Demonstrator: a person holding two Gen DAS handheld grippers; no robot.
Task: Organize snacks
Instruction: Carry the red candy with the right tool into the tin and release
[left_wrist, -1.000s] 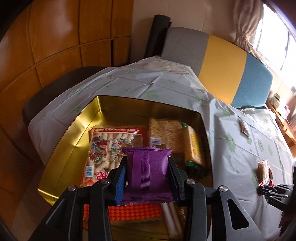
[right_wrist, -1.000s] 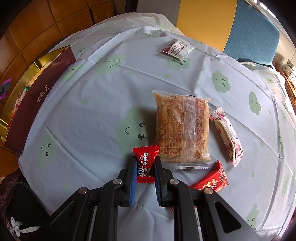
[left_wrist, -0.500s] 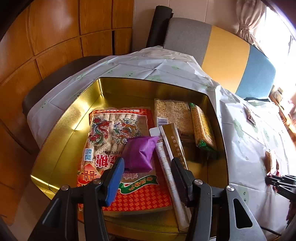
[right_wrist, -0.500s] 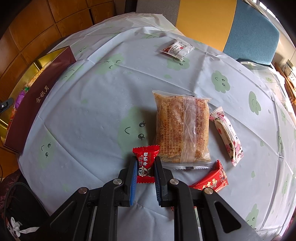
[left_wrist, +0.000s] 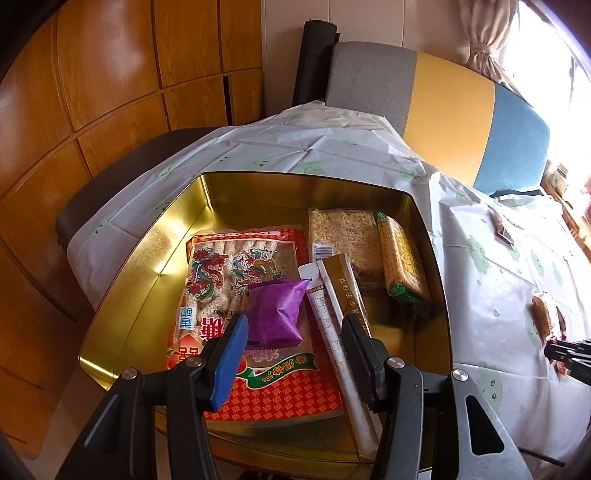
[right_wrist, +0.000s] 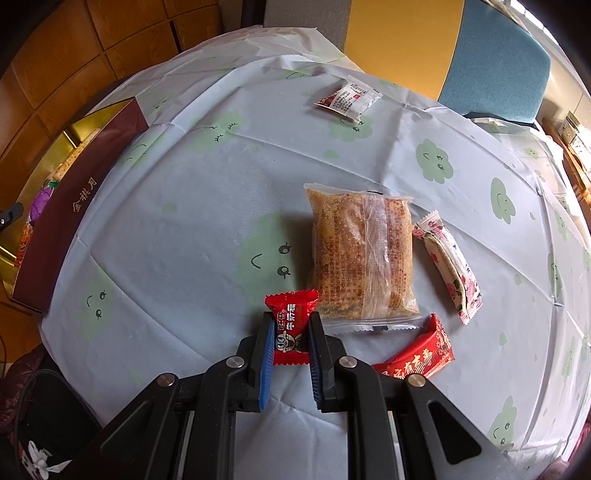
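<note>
"What was in the tin (left_wrist: 140, 295) when you looked?"

"It was a gold-lined tin with a maroon outer wall, sitting at the table's edge. A big red packet printed with dragons (left_wrist: 236, 295) lay flat on the bottom. The purple packet (left_wrist: 275, 312) rested on top of it, toward its right side. Next to that were two long stick sachets (left_wrist: 332, 314), one white and one gold, running away from the near rim. Further back lay a clear pack of pale puffed squares (left_wrist: 347, 236), and beside it a golden bar with green ends (left_wrist: 402, 266), up against the right wall."

"And the left gripper (left_wrist: 295, 343)?"

"Its jaws stood apart above the tin, gripping nothing. The purple packet lay between and beyond the fingers, untouched by either pad."

"What about the other one?"

"The right gripper (right_wrist: 291, 341) was clenched on a small red candy (right_wrist: 291, 325). The candy had a glossy red wrapper with crimped ends, white lettering and a cartoon face. Its long axis ran along the fingers, and its far end stuck out past the tips, pointing away over the cloud-print tablecloth (right_wrist: 184, 229). Whether it was touching the cloth I couldn't tell."

"Anything else on the cloth?"

"A clear bag of orange-brown crisp (right_wrist: 362, 258) lay just beyond the candy, a rose-patterned bar (right_wrist: 448, 266) to its right, a red packet (right_wrist: 417, 358) near the gripper, and a small white-and-red sachet (right_wrist: 349, 98) well off at the far side."
</note>
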